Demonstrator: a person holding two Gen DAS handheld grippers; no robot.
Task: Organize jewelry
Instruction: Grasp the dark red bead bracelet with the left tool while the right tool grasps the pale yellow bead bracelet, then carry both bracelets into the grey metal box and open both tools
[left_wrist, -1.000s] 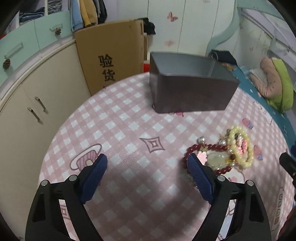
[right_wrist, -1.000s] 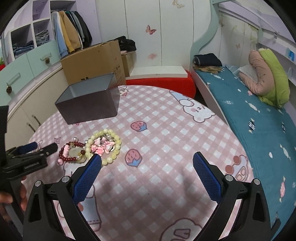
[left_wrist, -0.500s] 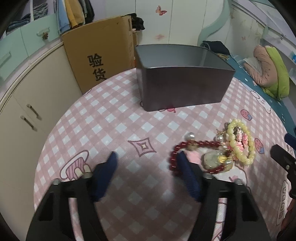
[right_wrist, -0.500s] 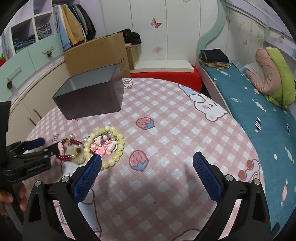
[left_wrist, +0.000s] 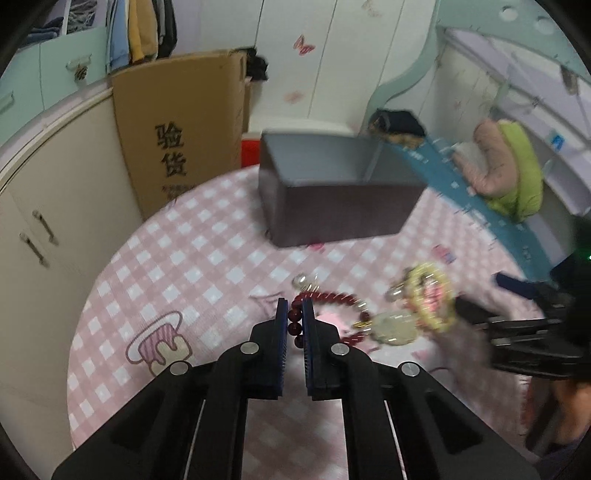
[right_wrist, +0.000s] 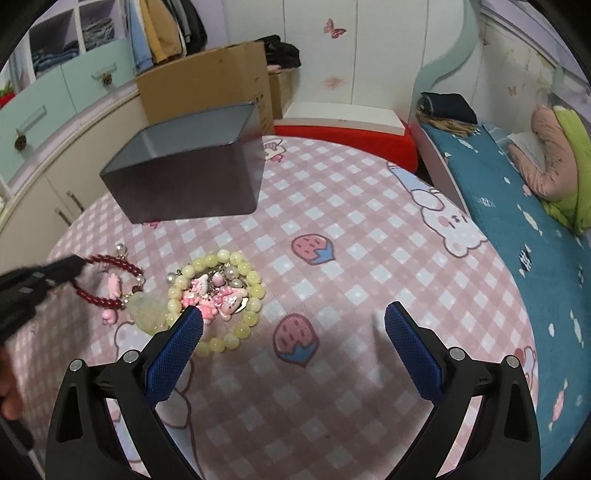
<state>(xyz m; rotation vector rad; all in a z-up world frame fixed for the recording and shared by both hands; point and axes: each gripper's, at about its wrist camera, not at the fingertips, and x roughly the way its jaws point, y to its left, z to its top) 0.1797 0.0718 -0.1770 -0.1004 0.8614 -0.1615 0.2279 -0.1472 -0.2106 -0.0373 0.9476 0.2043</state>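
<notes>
Left wrist view, gripper: the left gripper pointed steeply down at the table, its blue pads clamped on the near-left arc of the red bead bracelet; the jaws had just been closing, with the beads between them.
Left wrist view, bracelet: it lay near the table's middle, a pale stone pendant on its right side, just beside the yellow bead bracelet.
Left wrist view, box: the dark grey open box stood toward the far edge, well apart from the jewelry.
Left wrist view, room: bare checked cloth spread left of the gripper to the table's left edge; the right gripper crowded the right side.
Left wrist view, change: a second earlier the pads stood wide apart beside the bracelet; now they met on it.
Right wrist view, gripper: the right gripper pointed down, fingers wide apart, holding nothing; its left pad sat over the near rim of the yellow bracelet.
Right wrist view, jewelry: pink charms lay inside the yellow ring; the red bracelet lay left of it, gripped by the left gripper's tip.
Right wrist view, room: open cloth ran to the table's right edge, the bed beyond it.
Right wrist view, change: the jewelry sat nearer the left pad than before.
</notes>
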